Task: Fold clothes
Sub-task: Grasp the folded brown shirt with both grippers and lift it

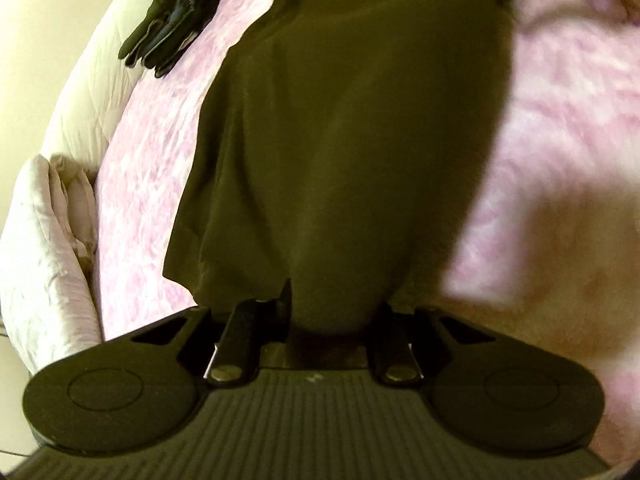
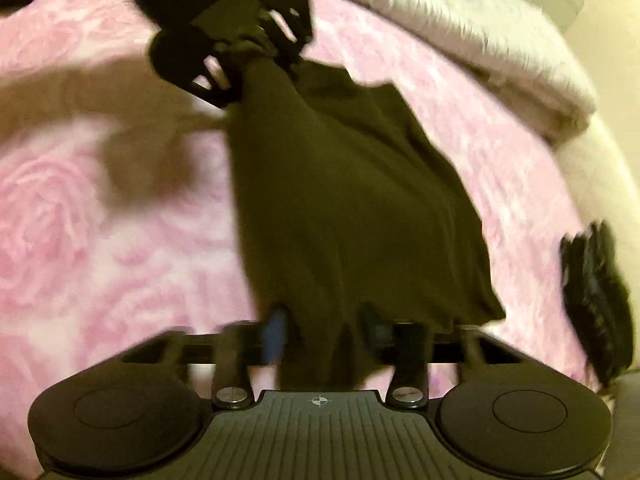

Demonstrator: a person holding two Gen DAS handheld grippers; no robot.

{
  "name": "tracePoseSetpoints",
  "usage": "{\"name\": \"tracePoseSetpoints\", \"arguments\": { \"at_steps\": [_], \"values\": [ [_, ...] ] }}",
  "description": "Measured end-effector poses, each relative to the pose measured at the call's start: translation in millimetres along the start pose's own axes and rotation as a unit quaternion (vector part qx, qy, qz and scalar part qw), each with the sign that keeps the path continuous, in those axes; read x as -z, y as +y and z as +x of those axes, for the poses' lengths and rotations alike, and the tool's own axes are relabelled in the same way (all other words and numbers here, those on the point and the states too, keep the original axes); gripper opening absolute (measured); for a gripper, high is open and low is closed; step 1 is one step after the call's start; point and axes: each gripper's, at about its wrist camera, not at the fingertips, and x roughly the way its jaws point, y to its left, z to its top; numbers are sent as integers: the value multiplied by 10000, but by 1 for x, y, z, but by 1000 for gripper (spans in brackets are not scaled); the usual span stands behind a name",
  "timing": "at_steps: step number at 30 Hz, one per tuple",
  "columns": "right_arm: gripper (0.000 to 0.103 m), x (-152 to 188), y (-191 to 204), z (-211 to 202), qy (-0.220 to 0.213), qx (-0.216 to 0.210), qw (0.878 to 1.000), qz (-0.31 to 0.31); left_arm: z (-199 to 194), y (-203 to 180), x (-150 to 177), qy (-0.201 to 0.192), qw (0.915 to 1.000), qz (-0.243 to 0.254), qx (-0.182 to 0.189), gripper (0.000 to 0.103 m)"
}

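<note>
A dark olive garment (image 1: 344,128) hangs stretched between my two grippers above a pink floral bedspread (image 1: 160,152). My left gripper (image 1: 332,312) is shut on one end of it; the cloth bulges out from between the fingers. My right gripper (image 2: 324,328) is shut on the other end of the garment (image 2: 340,208). In the right wrist view the left gripper (image 2: 248,60) shows at the far end, pinching the bunched cloth. The right wrist view is blurred by motion.
A pile of dark folded clothes (image 1: 180,12) lies on the bedspread near its edge, also in the right wrist view (image 2: 596,300). A white quilt (image 1: 96,84) and a pale pillow (image 1: 44,256) border the bed. The grippers' shadow (image 2: 132,152) falls on the bedspread (image 2: 80,240).
</note>
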Motion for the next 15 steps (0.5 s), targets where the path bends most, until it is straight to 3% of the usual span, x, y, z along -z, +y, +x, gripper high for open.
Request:
{"name": "tracePoseSetpoints", "arguments": {
  "at_steps": [3, 5, 9, 11, 12, 13, 15],
  "values": [
    [69, -12, 17, 10, -137, 234, 9995, -169, -5, 3, 0, 0, 9999, -118, 52, 11],
    [69, -19, 22, 28, 36, 409, 9988, -278, -8, 3, 0, -1, 9998, -178, 74, 11],
    [70, -18, 7, 46, 112, 512, 9985, -160, -9, 1, -1, 18, 9999, -156, 29, 12],
    [70, -14, -2, 49, 97, 445, 9989, -98, -6, -6, -2, 86, 10000, 5, -48, 21],
    [68, -12, -6, 51, 90, 407, 9991, -70, -4, -11, -2, 121, 9998, 140, -114, 23],
    [57, -10, -10, 52, 84, 368, 9993, -42, -1, -17, -2, 149, 9991, 317, -224, 27],
    [48, -9, -12, 54, 83, 269, 9995, -124, 3, -24, -3, 189, 9972, 625, -360, 27]
  ]
}}
